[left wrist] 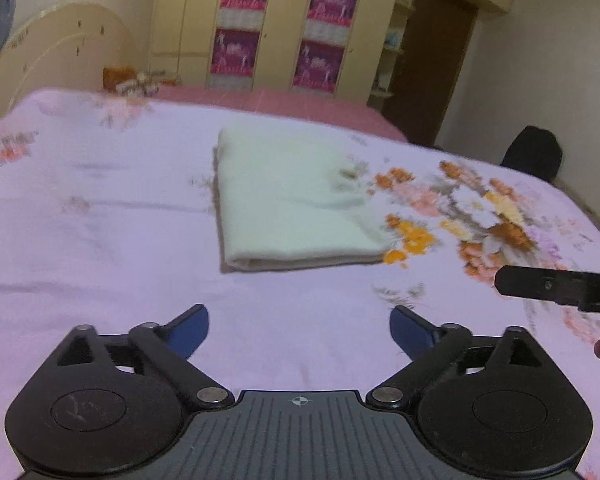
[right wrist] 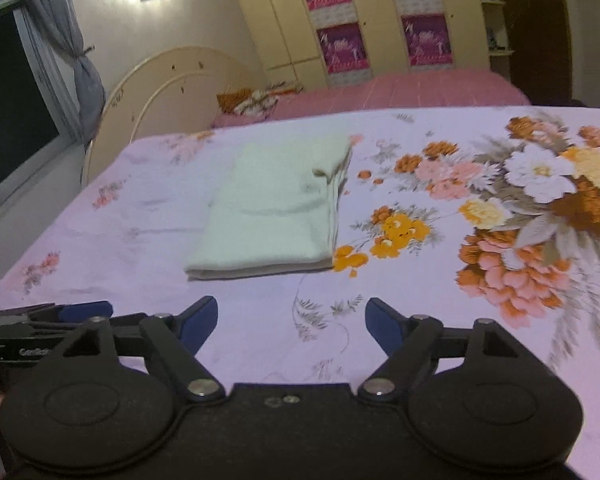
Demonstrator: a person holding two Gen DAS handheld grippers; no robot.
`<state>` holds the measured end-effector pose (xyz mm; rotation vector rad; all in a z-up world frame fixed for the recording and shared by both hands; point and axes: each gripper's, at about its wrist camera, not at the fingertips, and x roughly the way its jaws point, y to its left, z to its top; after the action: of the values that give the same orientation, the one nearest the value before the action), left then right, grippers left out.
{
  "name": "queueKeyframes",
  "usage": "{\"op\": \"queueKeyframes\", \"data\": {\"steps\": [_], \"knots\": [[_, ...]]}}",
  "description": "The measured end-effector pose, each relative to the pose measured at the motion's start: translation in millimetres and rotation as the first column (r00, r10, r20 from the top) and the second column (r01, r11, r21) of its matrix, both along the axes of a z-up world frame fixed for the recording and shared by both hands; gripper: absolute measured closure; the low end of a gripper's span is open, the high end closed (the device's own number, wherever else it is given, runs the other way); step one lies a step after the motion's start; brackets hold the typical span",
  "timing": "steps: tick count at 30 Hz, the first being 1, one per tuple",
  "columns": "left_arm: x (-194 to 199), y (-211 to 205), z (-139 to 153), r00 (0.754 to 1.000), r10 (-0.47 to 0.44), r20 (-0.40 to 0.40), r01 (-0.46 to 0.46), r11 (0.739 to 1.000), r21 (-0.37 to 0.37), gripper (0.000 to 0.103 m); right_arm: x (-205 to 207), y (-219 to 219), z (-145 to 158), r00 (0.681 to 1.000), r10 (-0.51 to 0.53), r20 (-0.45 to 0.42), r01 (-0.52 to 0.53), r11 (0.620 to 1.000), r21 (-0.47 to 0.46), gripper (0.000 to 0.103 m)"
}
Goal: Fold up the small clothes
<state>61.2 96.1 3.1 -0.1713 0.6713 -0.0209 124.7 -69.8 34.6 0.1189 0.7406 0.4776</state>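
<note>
Left gripper [left wrist: 299,330]: jaws spread, empty.
Right gripper [right wrist: 291,322]: jaws spread, empty.
Cloth [left wrist: 290,196]: folded on the bedsheet [left wrist: 100,240], ahead of both grippers, apart; long axis runs away; neither of the 2 clearly nearer.

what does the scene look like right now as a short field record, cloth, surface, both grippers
cloth: pale folded cloth, lying flat as a neat rectangle
surface: floral bedsheet on a bed
left gripper: open, nothing between the jaws, short of the cloth
right gripper: open, empty, also short of the cloth
contact: neither gripper touches the cloth
background: wardrobe and headboard behind the bed
</note>
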Motion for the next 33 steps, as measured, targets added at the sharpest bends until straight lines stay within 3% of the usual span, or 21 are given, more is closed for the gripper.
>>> {"op": "queueKeyframes", "data": {"steps": [3,10,19,25,33], "knots": [[-17.0,-7.1,12.5,1.0,-0.008,0.022,0.007,0.999,0.039,0.003,-17.4,-3.0,13.3,1.0,-0.014,0.025,0.014,1.0,0.018,0.012],[-49.8,-15.0,30.1,0.999,-0.009,0.049,0.005,0.997,0.077,0.0,-47.3,-7.3,34.9,0.996,-0.047,0.071,0.047,0.999,0.003,0.005],[-71.4,-25.0,47.9,0.996,-0.01,0.093,0.005,0.999,0.049,0.0,-74.0,-5.0,44.9,0.984,-0.104,0.144,0.112,0.993,-0.045,0.004],[-87.6,-31.6,54.2,0.99,0.006,0.139,-0.02,0.995,0.099,0.0,-87.6,-1.3,48.1,0.972,-0.128,0.196,0.141,0.988,-0.054,0.004],[-90.5,-26.1,49.5,0.992,0.024,0.122,-0.032,0.997,0.065,0.0,-99.4,6.8,44.3,0.957,-0.147,0.25,0.178,0.979,-0.103,0.004]]}}
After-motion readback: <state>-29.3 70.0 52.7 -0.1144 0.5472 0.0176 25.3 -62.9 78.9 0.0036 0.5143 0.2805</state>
